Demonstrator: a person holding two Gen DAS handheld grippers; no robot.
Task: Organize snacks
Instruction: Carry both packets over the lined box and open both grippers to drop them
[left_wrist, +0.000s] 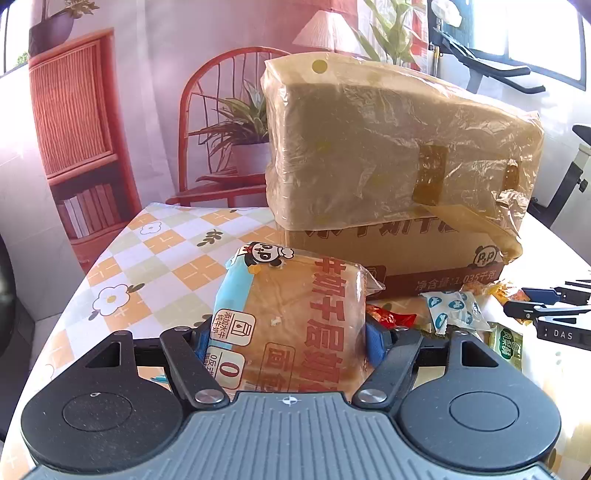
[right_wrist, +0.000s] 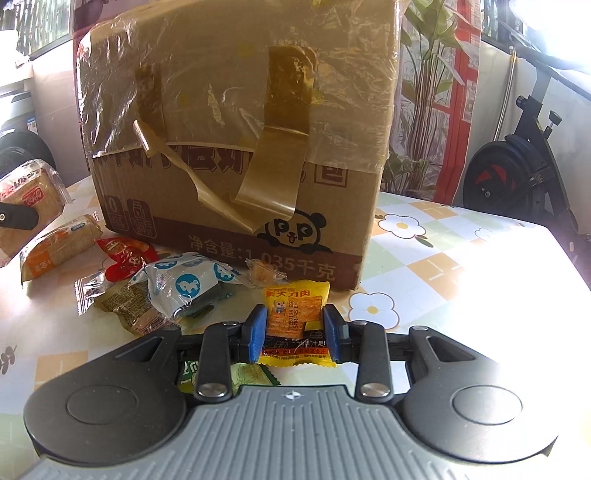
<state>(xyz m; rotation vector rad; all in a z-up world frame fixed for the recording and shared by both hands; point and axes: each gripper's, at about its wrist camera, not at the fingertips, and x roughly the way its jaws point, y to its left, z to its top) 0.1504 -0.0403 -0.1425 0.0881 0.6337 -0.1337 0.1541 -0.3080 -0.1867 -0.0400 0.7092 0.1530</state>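
My left gripper (left_wrist: 286, 341) is shut on a wrapped bread pack (left_wrist: 295, 317) with red lettering, held in front of the cardboard box (left_wrist: 399, 254). The same pack shows at the far left of the right wrist view (right_wrist: 26, 195). My right gripper (right_wrist: 295, 332) has its blue pads (right_wrist: 256, 328) on either side of a yellow snack packet (right_wrist: 295, 314) lying on the table; the pads touch its edges. The box (right_wrist: 236, 122) stands just behind it, wrapped in plastic and brown tape.
Loose snacks lie before the box: a second bread pack (right_wrist: 59, 243), a red packet (right_wrist: 123, 254), a white-and-blue packet (right_wrist: 184, 284), a brown packet (right_wrist: 129, 306), a green packet (right_wrist: 192, 373). The checked flower tablecloth (right_wrist: 424, 266) covers the table. An exercise bike (right_wrist: 517, 173) stands right.
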